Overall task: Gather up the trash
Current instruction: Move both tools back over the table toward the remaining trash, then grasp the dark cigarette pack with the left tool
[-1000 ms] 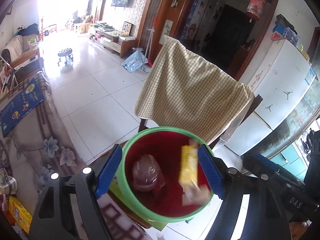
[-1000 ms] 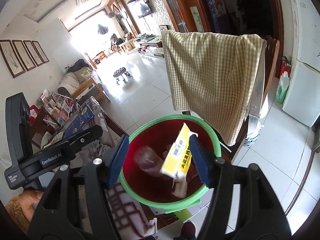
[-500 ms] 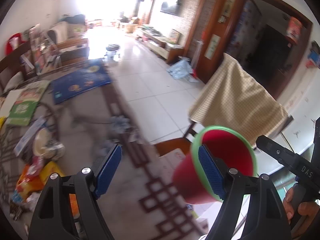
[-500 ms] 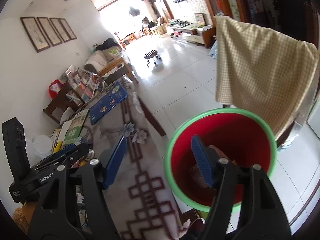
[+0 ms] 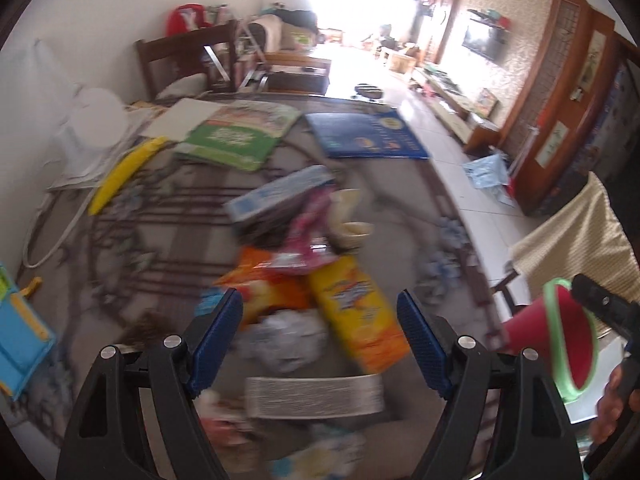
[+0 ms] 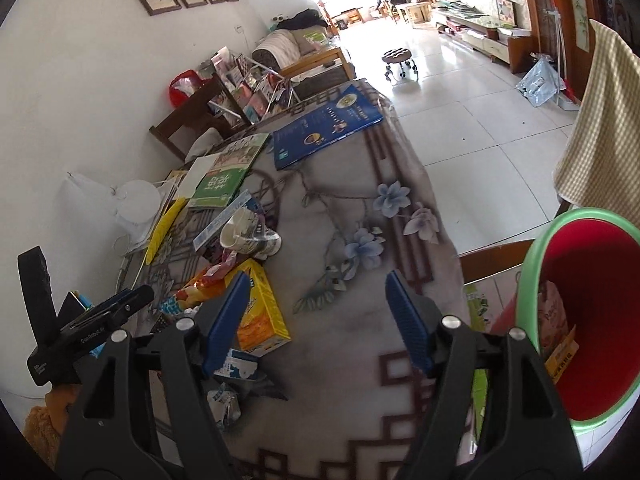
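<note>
Above the littered table [image 6: 352, 248], both tongs, left [image 5: 320, 338] and right [image 6: 316, 318], gape wide, holding nothing.

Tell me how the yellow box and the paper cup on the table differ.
The yellow box is flat and rectangular; the paper cup is round and open-mouthed. The box is bright yellow and orange, the cup white with a dark pattern. The box lies nearer the left tool; the cup sits farther back, beside the light blue packet. Both lie on the table's patterned cloth, outside the red bin.
</note>
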A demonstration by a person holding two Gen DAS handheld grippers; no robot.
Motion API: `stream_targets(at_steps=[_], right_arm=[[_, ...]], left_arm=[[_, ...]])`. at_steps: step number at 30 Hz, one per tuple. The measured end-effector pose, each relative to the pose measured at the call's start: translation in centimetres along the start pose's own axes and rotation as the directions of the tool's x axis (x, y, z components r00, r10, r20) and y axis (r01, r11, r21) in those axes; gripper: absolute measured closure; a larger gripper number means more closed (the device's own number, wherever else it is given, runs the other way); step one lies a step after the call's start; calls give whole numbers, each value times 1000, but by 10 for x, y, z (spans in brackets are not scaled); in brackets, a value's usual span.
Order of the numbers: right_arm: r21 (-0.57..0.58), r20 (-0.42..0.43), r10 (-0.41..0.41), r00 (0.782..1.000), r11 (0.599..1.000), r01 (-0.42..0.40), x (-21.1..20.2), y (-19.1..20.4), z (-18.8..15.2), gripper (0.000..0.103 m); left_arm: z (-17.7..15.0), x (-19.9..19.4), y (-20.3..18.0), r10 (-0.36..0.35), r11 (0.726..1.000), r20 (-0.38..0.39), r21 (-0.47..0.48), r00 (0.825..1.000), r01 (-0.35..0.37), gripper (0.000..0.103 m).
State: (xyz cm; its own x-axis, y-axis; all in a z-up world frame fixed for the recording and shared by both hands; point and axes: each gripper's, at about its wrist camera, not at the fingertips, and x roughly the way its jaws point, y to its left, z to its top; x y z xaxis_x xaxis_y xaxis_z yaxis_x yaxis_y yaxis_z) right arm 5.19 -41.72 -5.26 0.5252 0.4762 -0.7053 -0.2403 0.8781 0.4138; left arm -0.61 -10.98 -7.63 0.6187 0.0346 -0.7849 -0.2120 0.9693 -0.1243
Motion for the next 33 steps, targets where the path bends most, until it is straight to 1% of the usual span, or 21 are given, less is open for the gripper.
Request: stream_targets(at_steps=[3, 5, 7, 10, 12, 14, 16, 17, 20, 23, 25, 28, 31, 33], right_arm=[[-11, -32, 8, 999, 1000, -8, 14, 16, -8, 35], [-12, -48, 4, 999, 1000, -5, 21, 26, -13, 35], [-9, -58, -7, 998, 1000, 6, 27, 37, -16, 35], [-5, -59, -19, 998, 1000, 19, 34, 53, -17, 35], [-7, -61, -29, 998, 1000, 29, 39, 66, -19, 33], [-5, -66, -36, 997, 999, 36, 44, 79, -22, 32], [-8, -71, -42, 997, 999, 41, 50, 95, -25, 32], [-8, -72, -41, 997, 999, 41, 53, 102, -26, 32], [-7, -74, -27, 997, 1000, 26, 62, 126, -30, 32], [-6, -90, -33, 995, 999, 33, 75, 146, -36, 32], [-2, -99, -34, 994, 999, 34, 81, 156, -41, 32], [9, -111, -41, 993, 999, 43, 88, 169, -49, 32], [9, -113, -55, 992, 998, 56, 93, 180, -53, 32], [1, -121, -76, 990, 997, 76, 96, 187, -55, 32]], left_arm=[[-10, 7, 52, 92, 996, -46, 21, 995, -91, 24], [-19, 20, 89, 164, 986, -101, 41, 981, -161, 24], [-25, 31, 115, 178, 984, -160, 41, 971, -174, 24], [-33, 45, 144, 143, 990, -225, 18, 964, -143, 24], [-35, 54, 154, 125, 992, -246, 33, 961, -121, 24], [-37, 64, 158, 109, 994, -263, 60, 959, -96, 24], [-40, 73, 160, 91, 993, -296, 94, 951, -66, 24], [-40, 76, 161, 86, 993, -302, 105, 950, -56, 24], [-38, 85, 167, 52, 992, -322, 126, 945, -12, 24], [-36, 93, 171, 29, 989, -336, 145, 941, 21, 25], [-39, 97, 172, 5, 989, -358, 137, 934, 48, 25], [-42, 105, 174, -26, 987, -386, 134, 922, 84, 30], [-47, 109, 174, -37, 982, -398, 157, 917, 108, 36], [-48, 111, 174, -27, 979, -396, 177, 918, 106, 45]])
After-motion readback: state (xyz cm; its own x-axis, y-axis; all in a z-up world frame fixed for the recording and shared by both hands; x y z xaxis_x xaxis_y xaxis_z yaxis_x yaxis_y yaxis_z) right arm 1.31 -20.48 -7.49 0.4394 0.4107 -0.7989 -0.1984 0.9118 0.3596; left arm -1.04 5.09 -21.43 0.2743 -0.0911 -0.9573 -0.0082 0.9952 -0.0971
